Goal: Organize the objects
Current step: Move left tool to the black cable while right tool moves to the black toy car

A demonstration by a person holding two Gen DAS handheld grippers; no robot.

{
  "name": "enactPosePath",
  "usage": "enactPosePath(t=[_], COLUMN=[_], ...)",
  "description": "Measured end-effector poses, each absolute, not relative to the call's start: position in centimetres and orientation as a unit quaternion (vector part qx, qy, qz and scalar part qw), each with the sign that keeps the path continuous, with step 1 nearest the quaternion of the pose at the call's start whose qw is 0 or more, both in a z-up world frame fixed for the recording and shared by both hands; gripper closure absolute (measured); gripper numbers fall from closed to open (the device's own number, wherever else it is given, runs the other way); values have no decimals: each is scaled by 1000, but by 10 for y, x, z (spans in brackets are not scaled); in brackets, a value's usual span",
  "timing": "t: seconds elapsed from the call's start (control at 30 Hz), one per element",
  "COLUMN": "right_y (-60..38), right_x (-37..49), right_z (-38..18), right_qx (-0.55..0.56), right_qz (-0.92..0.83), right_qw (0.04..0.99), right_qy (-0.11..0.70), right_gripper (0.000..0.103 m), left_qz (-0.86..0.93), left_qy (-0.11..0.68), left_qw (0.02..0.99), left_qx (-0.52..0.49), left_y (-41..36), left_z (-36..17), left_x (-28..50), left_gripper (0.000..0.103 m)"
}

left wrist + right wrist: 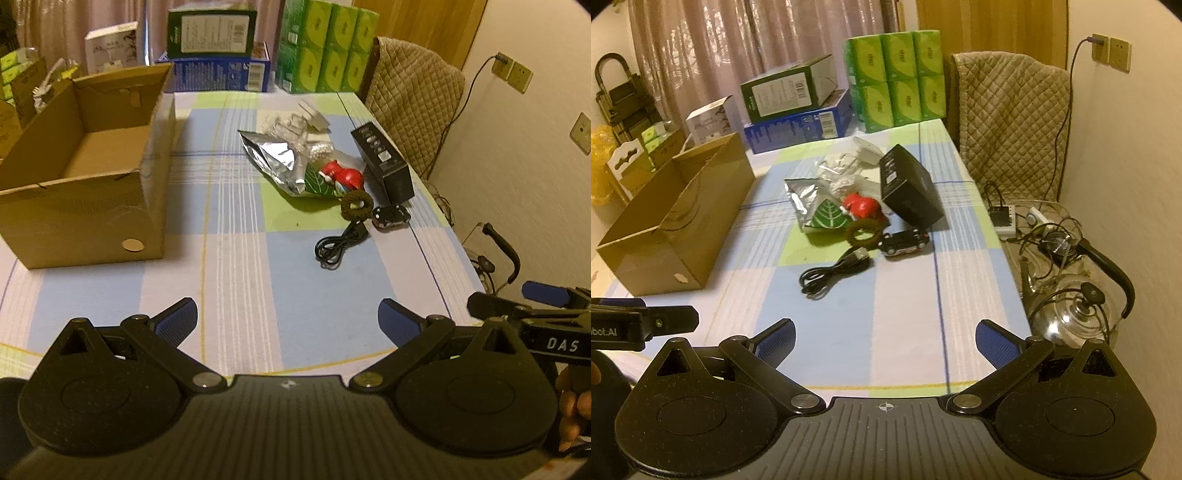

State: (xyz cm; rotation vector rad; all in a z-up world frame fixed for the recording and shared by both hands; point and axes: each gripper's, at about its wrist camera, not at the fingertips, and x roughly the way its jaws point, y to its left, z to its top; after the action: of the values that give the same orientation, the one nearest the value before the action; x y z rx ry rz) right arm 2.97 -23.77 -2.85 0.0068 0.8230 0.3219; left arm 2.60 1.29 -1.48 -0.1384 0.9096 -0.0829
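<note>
An open cardboard box stands on the left of the checked tablecloth, nothing visible inside. A loose pile lies right of centre: silver foil bag, red figure, brown hair tie, black toy car, coiled black cable, black box and clear plastic packaging. My left gripper and right gripper both hang open over the near table edge, holding nothing, well short of the pile.
Green tissue packs, a blue box with a green box on it line the far edge. A quilted chair stands at right, with a glass kettle and tangled wires beside the table's right edge.
</note>
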Motion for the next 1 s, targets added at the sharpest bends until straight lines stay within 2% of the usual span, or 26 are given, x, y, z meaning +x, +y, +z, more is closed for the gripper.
enactPosePath(t=[0.23, 0.4, 0.53, 0.6, 0.67, 0.8, 1.0], right_y=[-246, -251, -251, -251, -251, -249, -251], right_x=[54, 79, 98, 107, 117, 136, 156], right_z=[-31, -38, -45, -49, -52, -54, -59], right_qx=[-2, 0, 4, 8, 12, -2, 3], right_qz=[151, 144, 146, 148, 149, 149, 144], right_qw=[907, 907, 905, 903, 902, 900, 899], right_qy=[393, 395, 400, 403, 406, 409, 414], right_gripper=[2, 2, 2, 2, 2, 2, 2], left_qz=[-85, -119, -161, -170, -183, -207, -232], left_qy=[449, 436, 439, 436, 433, 436, 444], left_qw=[887, 892, 884, 882, 881, 873, 860], left_qx=[-68, 2, 32, 48, 58, 72, 94], left_y=[12, -5, -20, -27, -34, -47, -64], left_z=[-34, -47, -62, -68, -74, -86, -102], left_x=[58, 84, 109, 121, 132, 150, 173], left_gripper=[0, 1, 19, 21, 30, 34, 56])
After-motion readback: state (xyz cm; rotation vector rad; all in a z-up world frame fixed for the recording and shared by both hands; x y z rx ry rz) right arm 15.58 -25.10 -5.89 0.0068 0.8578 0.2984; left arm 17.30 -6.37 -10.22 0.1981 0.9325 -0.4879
